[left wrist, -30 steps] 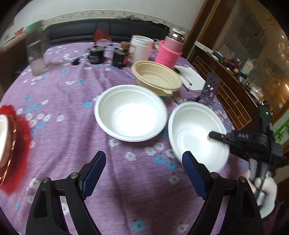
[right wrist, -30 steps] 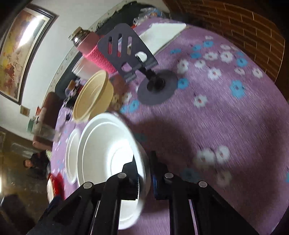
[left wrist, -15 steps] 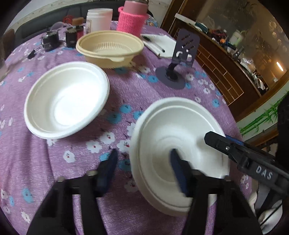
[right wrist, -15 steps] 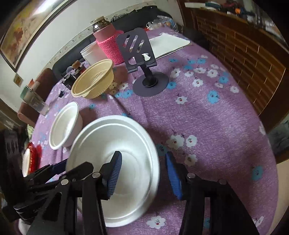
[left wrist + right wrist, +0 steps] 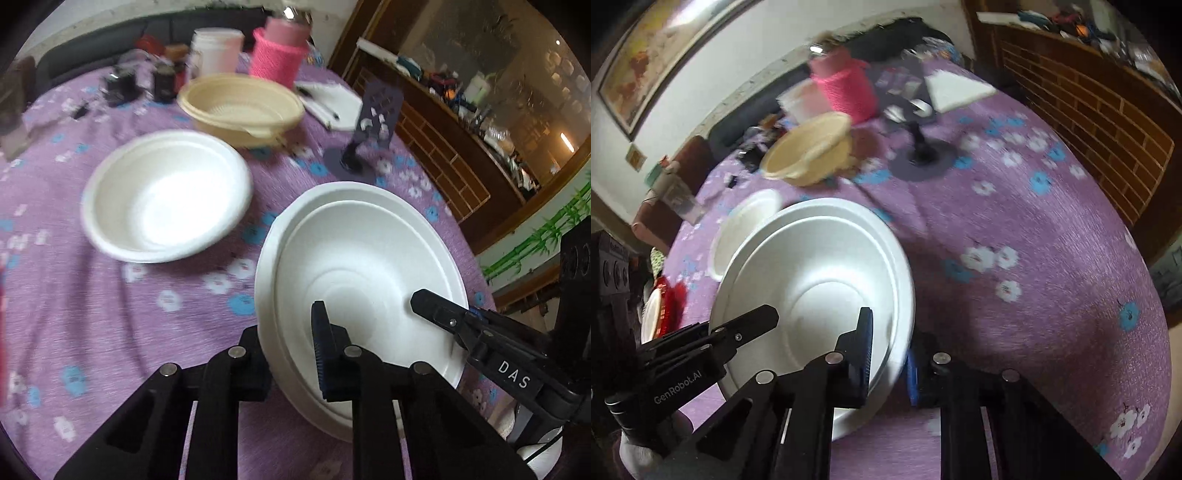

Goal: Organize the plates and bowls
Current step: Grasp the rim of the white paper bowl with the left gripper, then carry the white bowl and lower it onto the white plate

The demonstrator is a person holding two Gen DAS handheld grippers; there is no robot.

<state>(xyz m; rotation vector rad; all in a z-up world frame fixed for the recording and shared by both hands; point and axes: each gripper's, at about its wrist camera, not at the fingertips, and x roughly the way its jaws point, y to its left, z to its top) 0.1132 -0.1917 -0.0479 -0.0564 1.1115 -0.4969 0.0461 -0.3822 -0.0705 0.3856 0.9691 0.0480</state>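
Observation:
Two nested white foam bowls sit near the table's front right, over the purple flowered cloth. My left gripper is closing on their near-left rim, one finger outside and the blue pad inside. My right gripper is closing on the opposite rim, which is pinched between its pads. Each gripper shows in the other's view: the right gripper and the left gripper. Another white bowl lies to the left, with a beige bowl behind it.
A dark phone stand, a notebook with a pen, a pink knitted flask, a white jar and small dark items fill the back. A red-trimmed plate lies far left. Wooden cabinet borders the right.
My left gripper moved right from the open cloth onto the nested bowls and closed on their rim. My right gripper opened briefly around the rim, then closed on it again.

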